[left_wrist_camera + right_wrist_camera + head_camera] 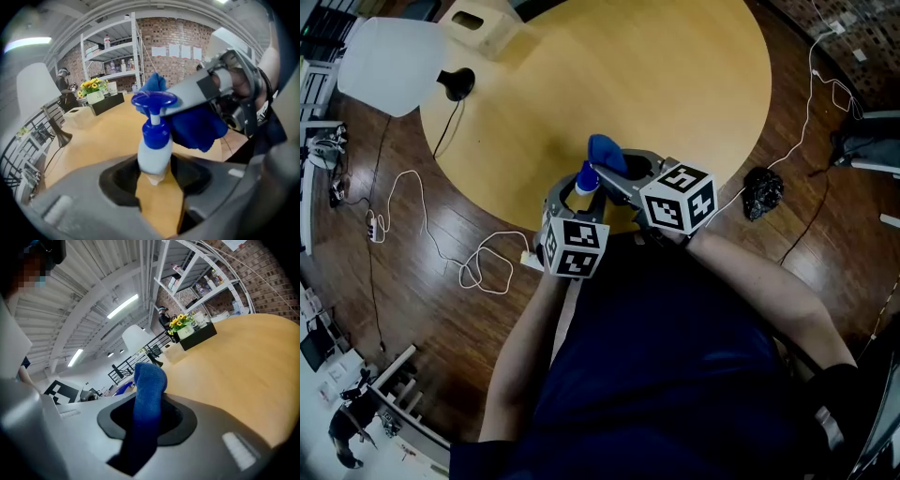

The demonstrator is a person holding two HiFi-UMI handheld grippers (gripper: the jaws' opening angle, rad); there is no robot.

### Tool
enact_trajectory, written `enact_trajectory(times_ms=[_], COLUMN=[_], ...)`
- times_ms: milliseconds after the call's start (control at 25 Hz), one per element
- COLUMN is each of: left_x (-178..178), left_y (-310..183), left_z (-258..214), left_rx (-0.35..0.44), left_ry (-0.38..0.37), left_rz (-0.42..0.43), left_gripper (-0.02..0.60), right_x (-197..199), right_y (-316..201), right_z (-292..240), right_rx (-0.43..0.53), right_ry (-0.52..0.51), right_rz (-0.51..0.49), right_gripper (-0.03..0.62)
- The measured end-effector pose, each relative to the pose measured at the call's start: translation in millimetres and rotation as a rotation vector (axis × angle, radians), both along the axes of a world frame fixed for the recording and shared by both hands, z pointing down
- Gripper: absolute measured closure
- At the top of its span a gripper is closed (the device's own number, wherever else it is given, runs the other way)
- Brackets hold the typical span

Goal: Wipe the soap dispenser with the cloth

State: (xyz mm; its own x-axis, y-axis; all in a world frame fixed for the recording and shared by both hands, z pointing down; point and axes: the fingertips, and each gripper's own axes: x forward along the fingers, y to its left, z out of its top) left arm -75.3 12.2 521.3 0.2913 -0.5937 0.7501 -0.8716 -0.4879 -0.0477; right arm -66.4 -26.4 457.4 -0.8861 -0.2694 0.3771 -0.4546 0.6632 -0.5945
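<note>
Head view: dispenser behind left claw

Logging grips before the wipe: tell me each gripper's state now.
Left gripper: closed on the soap dispenser.
Right gripper: closed on the blue cloth.

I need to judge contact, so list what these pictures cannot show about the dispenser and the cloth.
- Head view: lower part of the soap dispenser, hidden by the left gripper.
- Left gripper view: where the cloth meets the pump, hidden by the right gripper crossing in front.
- Right gripper view: the dispenser's body, hidden behind the cloth.
- Left gripper view: labels of the bottles on the shelf, too small.
</note>
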Motion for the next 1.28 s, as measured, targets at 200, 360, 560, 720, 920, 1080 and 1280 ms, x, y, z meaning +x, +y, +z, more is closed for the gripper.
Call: enact_trajectory(times_ms=[200,360,560,720,920,1080,1280], left_x=[0.6,0.0,-1.9,-1.7,-2.0,-6.8,13.7], left_y=[0.6,0.5,1.2,0.1,2.3,-4.1,-15.5], left_z=[0.6,0.3,1.8,2.6,1.5,-29.9,-52.2], left_rx=[-0.011,-0.014,-0.018,-0.019,-0.018,0.063,0.090], left_ry=[-0.001,-0.001,0.006,0.004,-0.013,-0.012,-0.061], left_rz=[-0.009,-0.014,-0.030,-0.037,-0.030,0.014,0.235], left_gripper=[0.379,0.379,0.379,0.382,0.380,0.327,0.296], right_x=[30.0,39.5,7.6,14.8,59.2,84.8,95.4], right_y=[-14.1,-19.0,15.7,14.7,-5.1,-8.5,-5.8], right_z=[33.5,17.0,0.3,19.7,64.3,79.8,97.3], right_rx=[-0.031,-0.035,0.025,0.022,-0.050,-0.095,-0.024], right_ry=[0.122,0.090,0.058,0.100,0.275,0.403,0.622], right_rz=[0.076,0.099,-0.058,-0.046,0.058,0.046,-0.124], right_gripper=[0.492,0.491,0.491,0.491,0.491,0.490,0.473])
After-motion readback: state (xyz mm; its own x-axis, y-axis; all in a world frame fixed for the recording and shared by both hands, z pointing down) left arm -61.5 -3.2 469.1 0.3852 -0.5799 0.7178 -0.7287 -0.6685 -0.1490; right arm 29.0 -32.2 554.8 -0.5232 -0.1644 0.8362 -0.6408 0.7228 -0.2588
